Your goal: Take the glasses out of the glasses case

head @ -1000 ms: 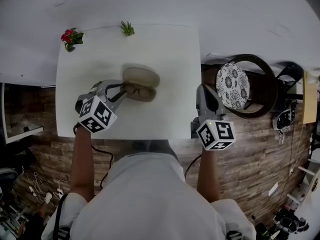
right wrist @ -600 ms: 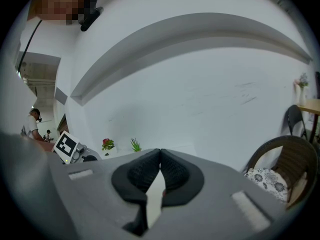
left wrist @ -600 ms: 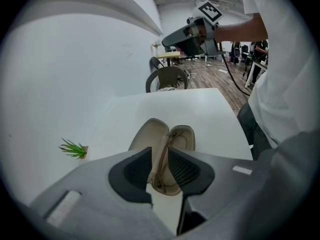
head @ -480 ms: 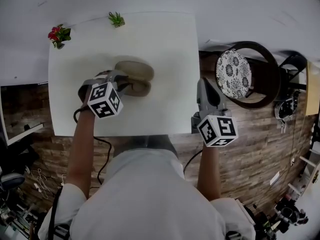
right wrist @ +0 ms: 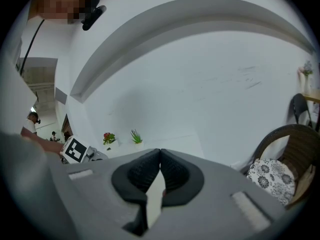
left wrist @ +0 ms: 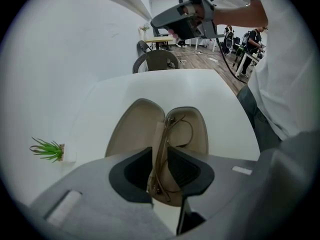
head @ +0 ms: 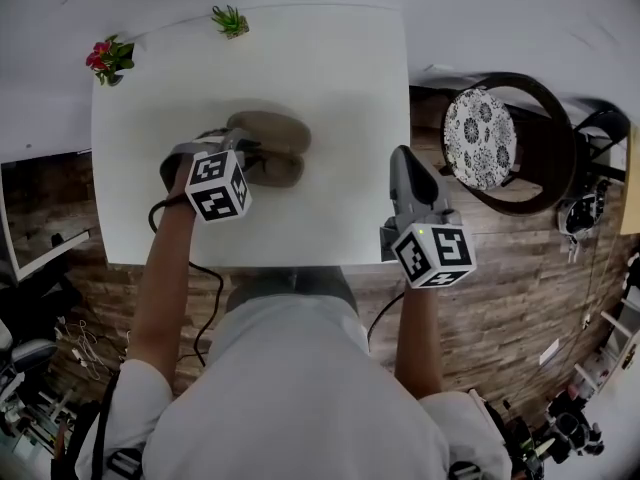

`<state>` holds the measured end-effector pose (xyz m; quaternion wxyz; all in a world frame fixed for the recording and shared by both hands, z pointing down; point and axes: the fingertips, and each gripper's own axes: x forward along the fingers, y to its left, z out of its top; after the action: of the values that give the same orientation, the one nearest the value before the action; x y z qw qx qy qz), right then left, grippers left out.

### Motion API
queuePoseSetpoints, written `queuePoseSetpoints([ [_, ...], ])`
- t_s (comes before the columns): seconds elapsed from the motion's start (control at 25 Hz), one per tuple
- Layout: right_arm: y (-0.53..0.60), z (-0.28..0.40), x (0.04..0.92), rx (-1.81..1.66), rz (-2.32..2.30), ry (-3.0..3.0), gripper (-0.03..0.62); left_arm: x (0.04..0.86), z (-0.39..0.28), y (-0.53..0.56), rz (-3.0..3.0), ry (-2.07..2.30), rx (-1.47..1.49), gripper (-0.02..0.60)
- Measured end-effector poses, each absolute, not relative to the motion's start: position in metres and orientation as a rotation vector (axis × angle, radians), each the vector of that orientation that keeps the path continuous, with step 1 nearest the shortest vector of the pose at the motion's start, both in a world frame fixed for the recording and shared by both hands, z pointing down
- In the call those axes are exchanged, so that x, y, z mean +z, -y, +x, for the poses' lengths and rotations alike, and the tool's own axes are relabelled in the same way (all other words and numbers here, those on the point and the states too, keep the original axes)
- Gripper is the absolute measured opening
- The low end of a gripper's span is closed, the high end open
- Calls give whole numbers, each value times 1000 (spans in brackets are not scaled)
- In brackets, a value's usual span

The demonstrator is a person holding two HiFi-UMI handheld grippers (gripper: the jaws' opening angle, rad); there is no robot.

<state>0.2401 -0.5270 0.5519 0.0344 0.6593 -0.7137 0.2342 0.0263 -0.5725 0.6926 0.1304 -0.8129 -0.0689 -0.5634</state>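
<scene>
A tan glasses case (head: 270, 133) lies open on the white table (head: 340, 88), lid thrown back. In the left gripper view the case (left wrist: 137, 129) shows both halves, with thin-framed glasses (left wrist: 164, 134) standing on edge over the hinge. My left gripper (head: 245, 158) is at the case's left end; its jaws (left wrist: 161, 171) are shut on the near end of the glasses. My right gripper (head: 402, 160) hovers over the table's right edge, apart from the case; its pads (right wrist: 160, 171) meet with nothing between them.
A red flower pot (head: 108, 60) and a small green plant (head: 230, 20) stand at the table's far left edge. A round wicker chair (head: 545, 158) with a patterned cushion (head: 478, 138) sits right of the table. Wood floor lies below.
My left gripper has moved right and forward onto the case, and its jaws now sit around the glasses. The right gripper has stayed near the table's right edge.
</scene>
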Motion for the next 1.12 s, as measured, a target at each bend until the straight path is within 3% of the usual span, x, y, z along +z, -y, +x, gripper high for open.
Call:
queuePoseSetpoints([
  [0.68, 538, 230, 560, 755, 1972, 2207, 3, 713, 26, 574, -2356, 219, -1664, 43],
  [1.12, 532, 223, 540, 712, 1991, 2233, 3, 684, 24, 573, -2428, 89, -1570, 25],
])
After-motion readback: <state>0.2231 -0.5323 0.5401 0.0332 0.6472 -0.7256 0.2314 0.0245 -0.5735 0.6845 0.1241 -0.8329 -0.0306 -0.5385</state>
